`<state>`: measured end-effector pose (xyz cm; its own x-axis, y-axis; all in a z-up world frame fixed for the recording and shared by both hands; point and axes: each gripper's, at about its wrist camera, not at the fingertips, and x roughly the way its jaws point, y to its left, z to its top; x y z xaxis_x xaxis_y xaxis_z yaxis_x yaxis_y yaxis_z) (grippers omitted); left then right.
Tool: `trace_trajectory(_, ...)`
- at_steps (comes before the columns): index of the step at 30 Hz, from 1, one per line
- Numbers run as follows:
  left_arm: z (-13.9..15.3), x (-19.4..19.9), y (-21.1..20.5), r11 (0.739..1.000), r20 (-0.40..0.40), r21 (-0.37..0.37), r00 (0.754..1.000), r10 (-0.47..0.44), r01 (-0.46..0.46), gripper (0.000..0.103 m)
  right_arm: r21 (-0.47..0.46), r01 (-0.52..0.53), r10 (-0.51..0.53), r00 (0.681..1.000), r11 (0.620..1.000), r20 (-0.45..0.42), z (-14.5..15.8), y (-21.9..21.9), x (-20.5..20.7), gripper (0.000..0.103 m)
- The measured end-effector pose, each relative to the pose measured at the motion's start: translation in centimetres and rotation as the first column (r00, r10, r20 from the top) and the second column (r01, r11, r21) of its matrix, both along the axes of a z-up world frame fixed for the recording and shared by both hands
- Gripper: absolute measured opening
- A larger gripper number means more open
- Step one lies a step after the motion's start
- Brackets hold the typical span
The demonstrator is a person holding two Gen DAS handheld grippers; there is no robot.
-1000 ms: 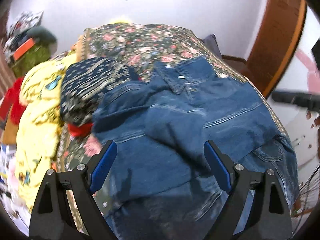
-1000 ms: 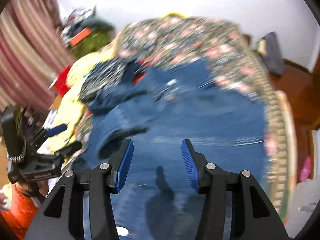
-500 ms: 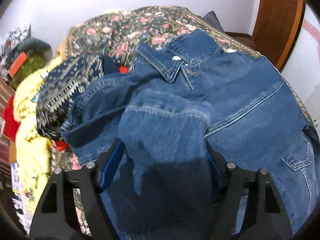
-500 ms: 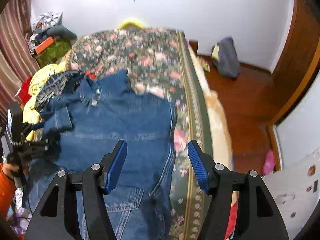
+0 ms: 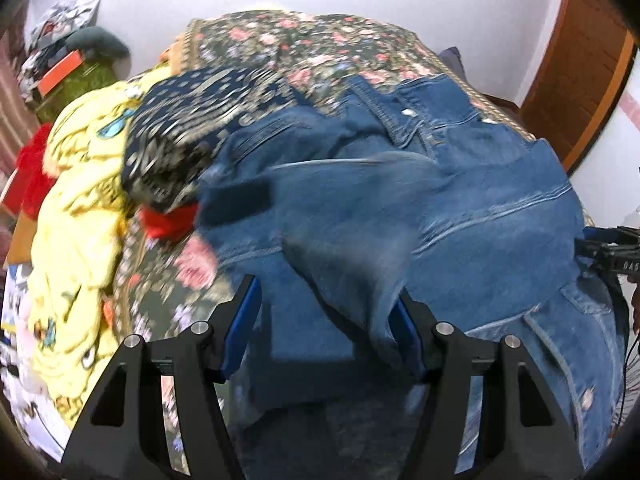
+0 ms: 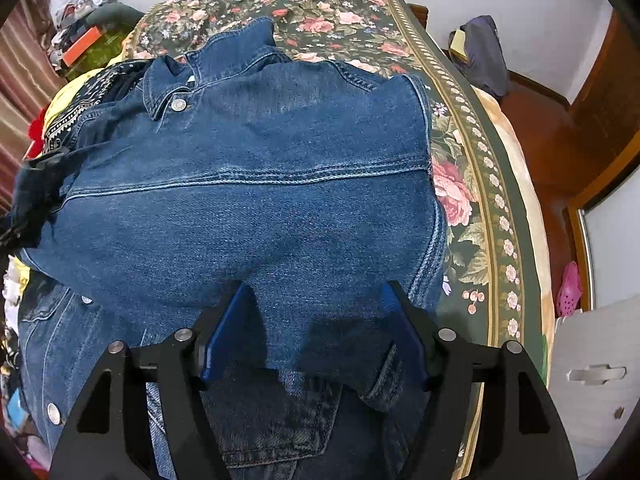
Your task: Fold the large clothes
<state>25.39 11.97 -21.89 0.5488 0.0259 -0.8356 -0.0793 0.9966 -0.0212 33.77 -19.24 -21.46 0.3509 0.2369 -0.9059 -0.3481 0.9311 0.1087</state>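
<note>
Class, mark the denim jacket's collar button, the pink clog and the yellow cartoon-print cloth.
collar button (image 6: 179, 104), right wrist view, button's centre.
pink clog (image 6: 570, 290), right wrist view, perforated upper.
yellow cartoon-print cloth (image 5: 80, 216), left wrist view, middle of the heap.

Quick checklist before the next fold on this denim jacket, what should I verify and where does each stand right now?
1. Left hand-held gripper open: ok, denim between its fingers.
2. Right hand-held gripper open: ok, over the lower jacket.
3. Denim jacket back panel flat: ok.
4. Sleeve settled across the jacket: cannot tell, blurred.
5. Collar lying flat: not ok, bunched.
6. Patterned navy garment apart from the jacket: not ok, touching.
</note>
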Motion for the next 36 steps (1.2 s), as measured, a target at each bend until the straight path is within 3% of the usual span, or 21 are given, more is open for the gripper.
trace_trajectory(4,-2.0,-1.2,2.7,0.997,-0.058,-0.006,0.996,0.074,-0.075,0.063,0.016,0.012,-0.012,1.000,1.000,-0.001,-0.2,-0.3,-0.2,0.067)
trace_trajectory(6,-2.9,-1.7,4.5,0.987,-0.075,-0.128,0.994,0.085,-0.095,0.067,0.011,0.016,-0.016,1.000,1.000,0.005,-0.3,-0.1,-0.3,0.068)
trace_trajectory(9,-3.2,-2.0,6.0,0.965,-0.093,-0.225,0.989,0.119,-0.137,0.072,0.002,0.029,-0.029,0.999,1.000,0.015,-0.4,0.1,-0.7,0.070)
trace_trajectory(11,-2.9,-1.9,6.0,0.965,-0.094,-0.224,0.988,0.118,-0.137,0.072,0.002,0.037,-0.037,0.999,0.999,0.018,-0.4,0.1,-0.7,0.071)
trace_trajectory(17,-0.8,-1.7,5.4,0.984,-0.058,-0.131,0.992,0.112,-0.119,0.072,0.003,0.029,-0.029,1.000,1.000,-0.007,0.2,-0.2,-0.6,0.071)
trace_trajectory(24,1.1,-0.2,8.8,0.981,-0.008,-0.118,0.988,0.157,-0.156,0.072,0.075,0.072,-0.074,0.997,0.995,0.024,2.4,-1.8,0.7,0.071)
trace_trajectory(30,-0.9,3.1,10.7,0.971,-0.054,-0.163,0.984,0.168,-0.174,0.072,0.094,0.117,-0.123,0.991,0.989,0.054,3.4,-3.0,3.3,0.071)
trace_trajectory(36,-3.9,6.9,10.9,0.968,-0.106,-0.202,0.986,0.131,-0.150,0.072,0.138,0.151,-0.157,0.987,0.979,0.034,2.4,-4.0,7.1,0.071)
